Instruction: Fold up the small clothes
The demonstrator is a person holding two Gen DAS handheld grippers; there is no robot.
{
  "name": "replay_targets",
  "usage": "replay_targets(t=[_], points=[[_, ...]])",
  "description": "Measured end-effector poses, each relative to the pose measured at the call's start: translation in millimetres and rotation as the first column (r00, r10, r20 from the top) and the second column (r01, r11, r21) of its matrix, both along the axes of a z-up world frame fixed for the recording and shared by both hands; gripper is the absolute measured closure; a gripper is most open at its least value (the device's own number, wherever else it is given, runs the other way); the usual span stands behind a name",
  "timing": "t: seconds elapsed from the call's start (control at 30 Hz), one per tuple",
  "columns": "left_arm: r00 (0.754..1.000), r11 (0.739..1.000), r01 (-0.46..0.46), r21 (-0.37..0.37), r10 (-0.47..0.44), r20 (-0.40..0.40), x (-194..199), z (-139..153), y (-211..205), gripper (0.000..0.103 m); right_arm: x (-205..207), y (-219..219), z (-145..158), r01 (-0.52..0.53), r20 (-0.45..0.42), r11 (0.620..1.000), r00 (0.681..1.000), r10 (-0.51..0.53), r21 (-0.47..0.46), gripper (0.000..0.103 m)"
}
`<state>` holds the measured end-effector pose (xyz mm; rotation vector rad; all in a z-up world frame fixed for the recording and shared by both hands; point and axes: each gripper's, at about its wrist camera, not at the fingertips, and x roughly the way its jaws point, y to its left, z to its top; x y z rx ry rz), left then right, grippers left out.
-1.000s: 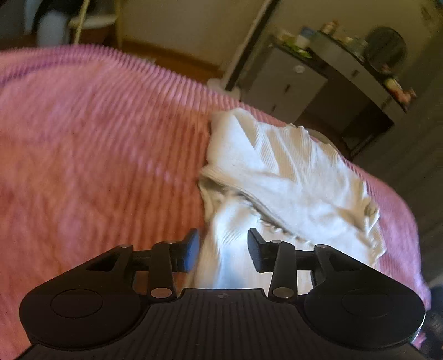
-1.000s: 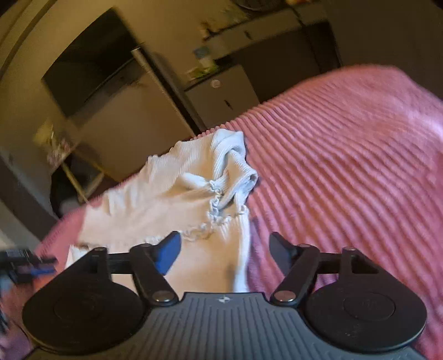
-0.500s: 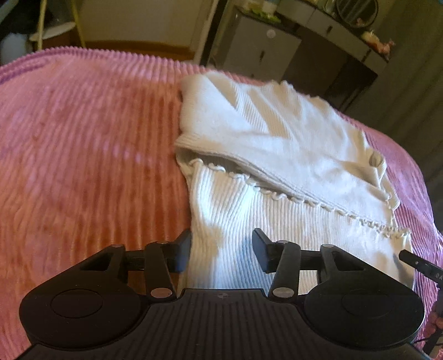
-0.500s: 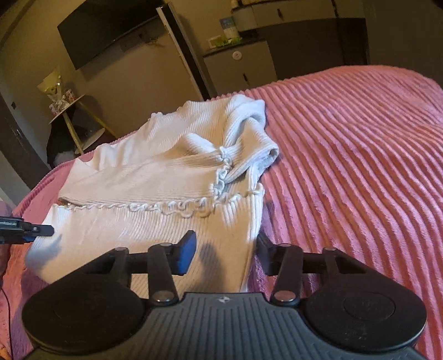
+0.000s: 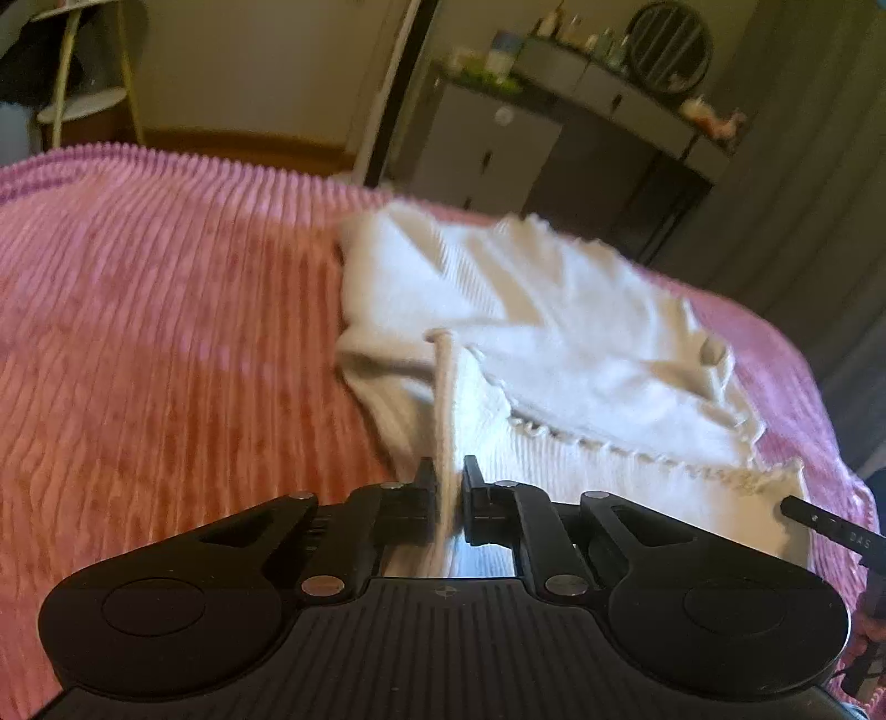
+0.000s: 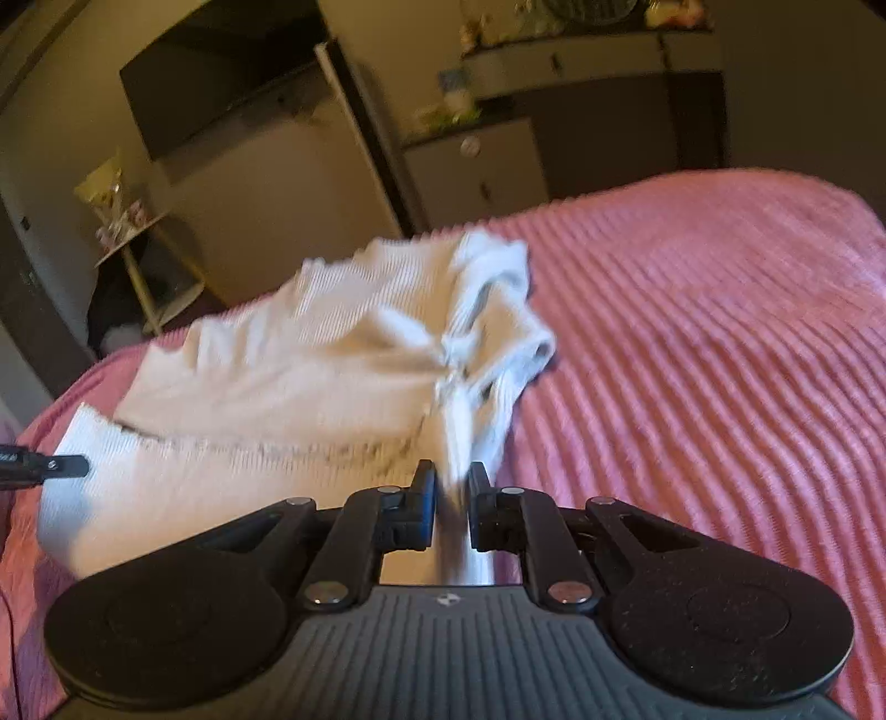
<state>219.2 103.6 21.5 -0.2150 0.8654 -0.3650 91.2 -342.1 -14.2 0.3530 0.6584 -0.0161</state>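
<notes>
A white ribbed garment [image 5: 554, 332] with a frilled hem lies partly folded on the pink corduroy bedspread [image 5: 166, 332]. My left gripper [image 5: 447, 471] is closing its jaws on the garment's near left edge, and a pinched ridge of cloth stands up between the pads. My right gripper [image 6: 451, 476] is closing on the near right edge of the same garment [image 6: 310, 360], with a fold of cloth squeezed between its pads. In each wrist view a black tip of the other gripper pokes in at the garment's far corner.
The bedspread [image 6: 692, 360] stretches wide to either side of the garment. Beyond the bed stand a grey cabinet [image 5: 487, 149], a dark desk with a round mirror [image 5: 670, 50], a wall television [image 6: 221, 83] and a small white side table [image 5: 77, 105].
Both grippers went from open over the garment's near edge to clamped on it. The cloth between each pair of pads is now bunched into a raised ridge.
</notes>
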Motion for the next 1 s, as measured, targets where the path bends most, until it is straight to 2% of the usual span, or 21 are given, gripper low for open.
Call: replay_targets(t=[0.07,0.17,0.27,0.37,0.47,0.53,0.6,0.67,0.77,0.93,0.97,1.0], points=[[1.000,1.000,-0.002,-0.024,0.003,0.016,-2,7,2,0.093,-4,1,9,0.003,0.037,1.000,0.999,-0.003,0.000,0.095],[0.996,0.998,0.027,-0.050,-0.022,0.082,-5,27,-2,0.093,-4,6,26,-0.021,0.084,0.999,0.996,0.024,-0.036,0.102],[0.988,0.994,0.067,-0.084,-0.054,0.142,-7,46,-7,0.093,-2,12,44,-0.062,0.136,0.996,0.988,0.070,-0.064,0.103],[0.985,0.991,0.088,-0.097,-0.072,0.158,-2,56,-13,0.093,8,15,47,-0.094,0.116,0.992,0.988,0.103,-0.082,0.103],[0.990,0.993,0.087,-0.080,-0.077,0.121,3,46,-15,0.093,15,10,34,-0.067,0.055,0.995,0.996,0.071,-0.079,0.099],[0.994,0.995,0.076,-0.066,-0.070,0.085,4,33,-12,0.093,16,0,19,-0.024,-0.005,0.999,1.000,0.023,-0.035,0.084],[0.997,0.997,0.059,-0.057,-0.055,0.058,4,20,-7,0.093,11,-6,6,0.001,-0.034,1.000,0.999,-0.001,-0.002,0.075],[0.998,0.997,0.048,-0.058,-0.046,0.034,2,10,-1,0.093,8,-8,-2,-0.002,-0.051,1.000,0.999,0.002,0.001,0.074],[0.999,0.998,0.037,-0.048,-0.037,0.004,4,1,3,0.093,10,-9,-10,0.019,-0.075,0.999,0.997,-0.021,-0.027,0.062],[0.998,0.997,0.061,-0.040,-0.062,-0.024,6,-9,-1,0.093,14,-15,-16,0.038,-0.086,0.999,0.996,-0.035,0.028,0.061],[0.997,0.997,0.066,-0.035,-0.067,-0.036,8,-12,-3,0.093,13,-13,-16,0.028,-0.072,0.999,0.997,-0.026,0.027,0.062],[0.995,0.996,0.076,-0.035,-0.078,-0.057,10,-17,-5,0.092,14,-9,-15,0.008,-0.065,1.000,0.998,-0.007,0.022,0.068]])
